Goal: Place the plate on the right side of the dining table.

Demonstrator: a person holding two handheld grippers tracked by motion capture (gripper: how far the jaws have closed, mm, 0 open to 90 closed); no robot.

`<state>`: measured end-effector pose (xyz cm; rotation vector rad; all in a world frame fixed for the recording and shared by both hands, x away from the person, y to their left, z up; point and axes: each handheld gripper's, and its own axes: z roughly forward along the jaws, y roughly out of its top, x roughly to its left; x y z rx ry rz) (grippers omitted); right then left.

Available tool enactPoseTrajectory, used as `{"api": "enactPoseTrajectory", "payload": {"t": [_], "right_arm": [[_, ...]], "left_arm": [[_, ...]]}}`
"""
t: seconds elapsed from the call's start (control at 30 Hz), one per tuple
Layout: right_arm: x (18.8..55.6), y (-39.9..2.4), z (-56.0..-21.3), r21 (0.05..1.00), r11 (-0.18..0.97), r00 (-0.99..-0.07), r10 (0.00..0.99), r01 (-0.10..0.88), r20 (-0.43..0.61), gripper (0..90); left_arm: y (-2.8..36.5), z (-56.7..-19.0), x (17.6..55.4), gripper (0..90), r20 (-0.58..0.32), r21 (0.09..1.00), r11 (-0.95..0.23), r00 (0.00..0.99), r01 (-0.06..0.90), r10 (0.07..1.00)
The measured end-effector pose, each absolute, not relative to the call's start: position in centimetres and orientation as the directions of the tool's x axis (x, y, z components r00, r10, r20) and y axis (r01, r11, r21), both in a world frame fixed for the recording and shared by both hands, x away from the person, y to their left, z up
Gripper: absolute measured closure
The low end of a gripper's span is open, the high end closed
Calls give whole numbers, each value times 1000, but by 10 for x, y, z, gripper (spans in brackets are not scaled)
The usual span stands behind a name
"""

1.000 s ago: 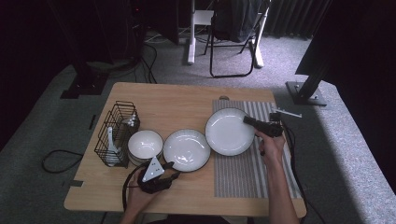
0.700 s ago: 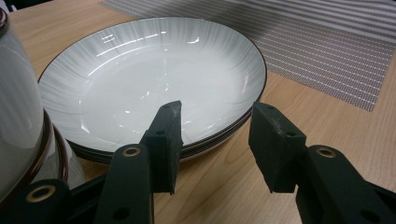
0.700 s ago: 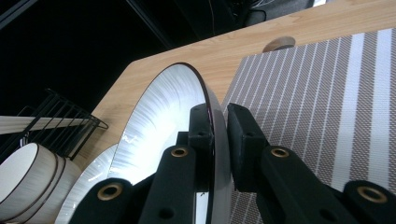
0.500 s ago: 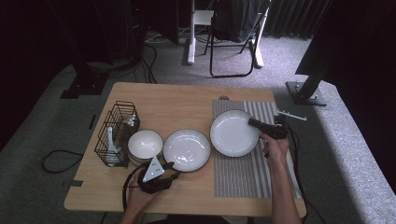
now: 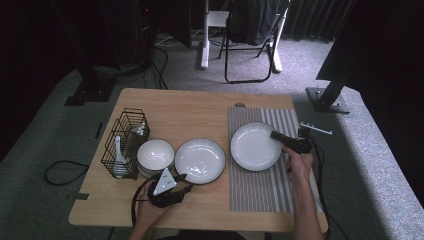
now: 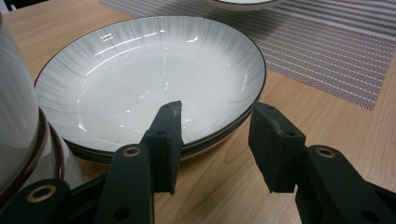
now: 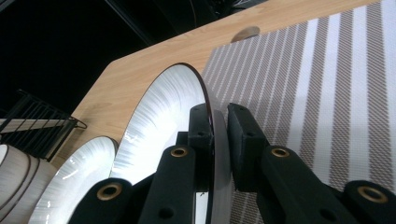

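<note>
Risk, plate: the right gripper (image 5: 278,136) has its jaws clamped on the right rim of the white plate (image 5: 254,146), which sits over the striped mat (image 5: 260,185). Held by one edge only, it could pivot, slip out, or land hard on the mat.
Risk, stack: the left gripper (image 5: 178,178) hangs with jaws open and empty just short of the stacked plates (image 6: 149,79); a nudge forward could shove them into the bowl (image 5: 155,153).
Desk: light wood desk (image 5: 175,107), mat on its right half, black wire rack (image 5: 124,142) at the left edge.
Room: dark, grey carpet, a folding chair (image 5: 248,37) beyond the desk, cables on the floor.
</note>
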<state>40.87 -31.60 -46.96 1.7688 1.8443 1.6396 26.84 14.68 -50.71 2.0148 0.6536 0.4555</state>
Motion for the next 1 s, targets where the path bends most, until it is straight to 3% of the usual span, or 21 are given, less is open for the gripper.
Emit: {"api": "enactPoseTrajectory", "payload": {"t": [1.0], "right_arm": [[408,-346,-502,672,-327,-216,777,665,592,807]], "left_arm": [[145,-508,268,553,53,867,-422,793,265,607]]}}
